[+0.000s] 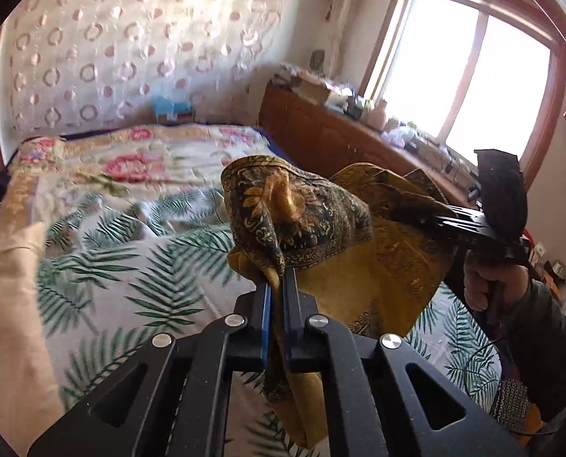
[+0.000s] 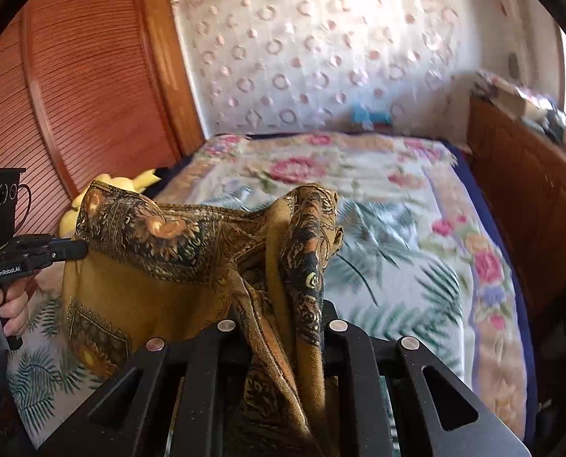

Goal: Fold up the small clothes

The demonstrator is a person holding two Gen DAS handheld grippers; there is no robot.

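A mustard-yellow cloth (image 1: 359,259) with a dark paisley border hangs above the bed, stretched between both grippers. In the left wrist view my left gripper (image 1: 278,278) is shut on one bunched corner, which drapes down between its blue-padded fingers. To the right, the right gripper (image 1: 401,215) bites the other edge, held by a person's hand (image 1: 488,282). In the right wrist view the cloth (image 2: 161,278) is gathered in the right gripper (image 2: 286,304), covering most of its fingers. The left gripper (image 2: 80,249) pinches the far left corner.
The bed (image 1: 130,236) has a palm-leaf and floral cover. A wooden cabinet (image 1: 321,129) with clutter on top stands under the window on the right. A louvred wooden wardrobe (image 2: 73,76) and a yellow plush toy (image 2: 138,181) are on the left. A cream pillow (image 1: 8,285) lies near.
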